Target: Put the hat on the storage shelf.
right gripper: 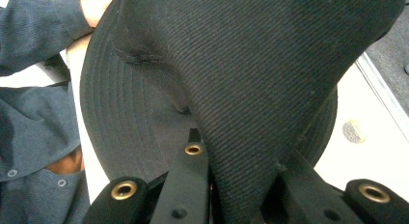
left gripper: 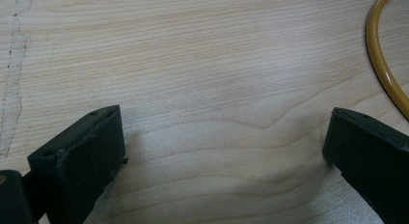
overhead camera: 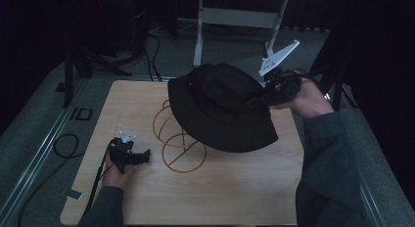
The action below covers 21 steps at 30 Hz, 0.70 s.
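A black bucket hat [overhead camera: 220, 107] hangs above the wooden table [overhead camera: 147, 197], over a gold wire stand [overhead camera: 178, 144]. My right gripper [overhead camera: 266, 95] is shut on the crown of the hat [right gripper: 251, 89] at its right side; dark fabric is pinched between the jaws in the right gripper view. Whether the hat touches the stand I cannot tell. My left gripper [overhead camera: 144, 156] rests low on the table at the left, just left of the stand's base ring [left gripper: 383, 64]. It stands open [left gripper: 224, 156] with bare wood between the jaws.
The stand's round base lies mid-table. A white metal frame [overhead camera: 235, 16] and cables [overhead camera: 151, 51] are on the floor beyond the far edge. A cable [overhead camera: 63, 148] loops on the floor at the left. A person's sleeve [right gripper: 34, 113] shows behind the hat.
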Each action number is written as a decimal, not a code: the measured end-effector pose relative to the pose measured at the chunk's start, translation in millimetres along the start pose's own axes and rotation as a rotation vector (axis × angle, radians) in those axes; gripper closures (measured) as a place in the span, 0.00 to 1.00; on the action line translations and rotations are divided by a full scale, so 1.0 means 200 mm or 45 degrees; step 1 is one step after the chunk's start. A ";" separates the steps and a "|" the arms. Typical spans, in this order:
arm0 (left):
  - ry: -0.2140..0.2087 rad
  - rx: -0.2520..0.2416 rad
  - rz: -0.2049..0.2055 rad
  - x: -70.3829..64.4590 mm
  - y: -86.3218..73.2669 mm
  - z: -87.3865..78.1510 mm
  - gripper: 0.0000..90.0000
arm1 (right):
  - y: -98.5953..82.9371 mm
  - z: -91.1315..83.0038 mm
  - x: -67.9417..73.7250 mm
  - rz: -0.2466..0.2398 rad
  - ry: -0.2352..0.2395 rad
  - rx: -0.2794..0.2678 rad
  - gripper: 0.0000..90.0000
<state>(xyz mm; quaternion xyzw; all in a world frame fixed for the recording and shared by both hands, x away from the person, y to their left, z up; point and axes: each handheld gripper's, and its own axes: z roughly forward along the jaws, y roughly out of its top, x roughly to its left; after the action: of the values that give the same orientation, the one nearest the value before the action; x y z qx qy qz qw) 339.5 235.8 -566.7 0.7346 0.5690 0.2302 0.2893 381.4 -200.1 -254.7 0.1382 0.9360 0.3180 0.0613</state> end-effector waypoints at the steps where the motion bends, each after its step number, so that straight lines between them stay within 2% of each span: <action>1: 0.000 0.000 0.000 0.00 0.00 0.00 0.01 | 0.00 0.00 0.00 -0.007 0.002 -0.005 0.95; 14: -0.001 0.000 0.000 0.00 0.00 0.00 0.01 | 0.06 0.08 0.02 -0.034 0.041 0.002 0.95; 21: 0.000 -0.001 0.000 0.00 0.00 0.00 0.01 | 0.10 0.16 0.03 -0.052 0.073 0.011 0.95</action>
<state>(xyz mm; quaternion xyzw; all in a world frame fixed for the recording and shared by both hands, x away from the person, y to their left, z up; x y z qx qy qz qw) 339.5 235.8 -566.7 0.7345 0.5690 0.2304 0.2894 386.8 -165.3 -267.2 0.1103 0.9413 0.3164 0.0404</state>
